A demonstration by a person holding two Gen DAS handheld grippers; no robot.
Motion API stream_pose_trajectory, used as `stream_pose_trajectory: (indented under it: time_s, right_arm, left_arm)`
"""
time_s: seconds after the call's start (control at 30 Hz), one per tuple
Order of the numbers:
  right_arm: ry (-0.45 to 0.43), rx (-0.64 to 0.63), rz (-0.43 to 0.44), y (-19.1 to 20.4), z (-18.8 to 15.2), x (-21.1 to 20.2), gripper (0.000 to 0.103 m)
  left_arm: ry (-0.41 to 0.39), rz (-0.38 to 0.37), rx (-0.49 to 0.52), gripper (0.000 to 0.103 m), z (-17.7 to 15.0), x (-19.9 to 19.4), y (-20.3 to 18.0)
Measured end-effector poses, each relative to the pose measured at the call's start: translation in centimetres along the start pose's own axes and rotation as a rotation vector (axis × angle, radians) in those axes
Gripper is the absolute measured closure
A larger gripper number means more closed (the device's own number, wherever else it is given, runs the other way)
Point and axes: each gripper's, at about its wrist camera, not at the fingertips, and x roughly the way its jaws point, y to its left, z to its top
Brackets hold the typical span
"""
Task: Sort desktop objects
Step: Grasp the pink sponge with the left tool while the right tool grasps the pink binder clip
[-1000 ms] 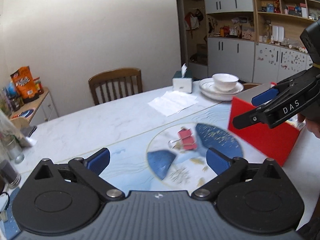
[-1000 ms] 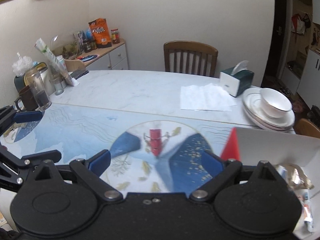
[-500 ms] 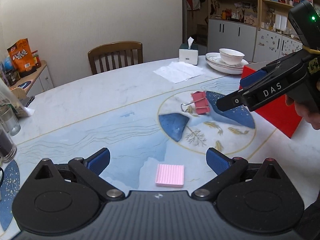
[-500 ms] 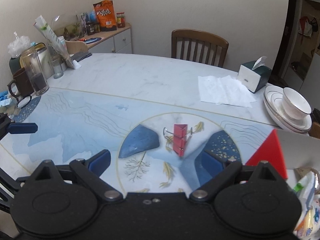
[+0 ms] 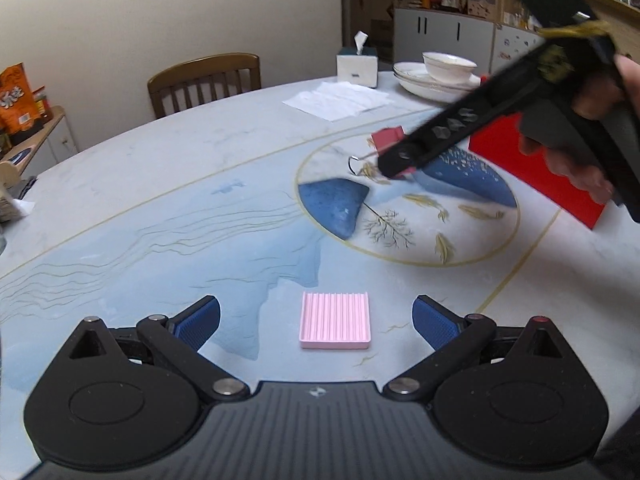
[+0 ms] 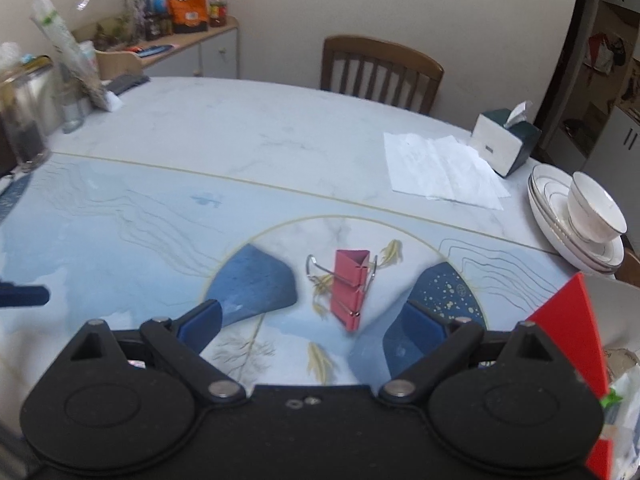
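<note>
The left gripper (image 5: 316,318) was held wide open around the pink ridged pad (image 5: 334,321) on the table (image 5: 160,208). The right gripper (image 6: 312,322) was held wide open at the red binder clip (image 6: 349,286).

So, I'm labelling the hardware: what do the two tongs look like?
Both the left tongs and right tongs are matte black, with blue ribbed fingertip pads on hinged links with silver pivot pins and two round discs. The left body is ribbed grey; a green light glows on the right handle.
</note>
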Motion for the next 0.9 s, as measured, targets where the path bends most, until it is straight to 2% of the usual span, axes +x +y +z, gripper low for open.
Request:
stream_pose_trajectory:
  time_s: [0.1, 0.27, 0.37, 0.43, 0.53, 0.77, 0.83, 0.9]
  right_arm:
    - [0.031, 0.017, -0.016, -0.2, 0.4, 1.8, 0.013]
    - [0.057, 0.047, -0.037, -0.3, 0.6, 3.6, 0.014]
    - [0.073, 0.051, -0.054, -0.4, 0.7, 4.5, 0.020]
    - [0.085, 0.046, -0.063, -0.3, 0.8, 5.0, 0.026]
    - [0.090, 0.046, -0.071, -0.4, 0.9, 5.5, 0.030]
    - [0.090, 0.052, -0.093, -0.7, 1.3, 6.2, 0.054]
    - [0.086, 0.051, -0.089, -0.9, 1.3, 6.1, 0.067]
    - [0.085, 0.044, -0.089, -0.9, 1.2, 6.0, 0.068]
  left_arm:
    - [0.014, -0.023, 0.008, 0.000, -0.1, 1.0, -0.1]
    - [0.015, -0.006, 0.017, 0.001, -0.4, 1.6, -0.2]
    - [0.028, -0.005, 0.019, 0.002, -0.7, 1.7, -0.3]
    - [0.042, -0.010, 0.014, 0.009, -0.8, 1.7, -0.3]
    - [0.050, -0.021, 0.008, 0.018, -1.0, 1.6, -0.4]
    - [0.061, -0.026, -0.022, 0.044, -0.7, 1.2, -0.2]
    - [0.062, -0.020, -0.026, 0.053, -0.6, 1.2, -0.2]
    - [0.063, -0.017, -0.028, 0.060, -0.6, 1.1, -0.2]
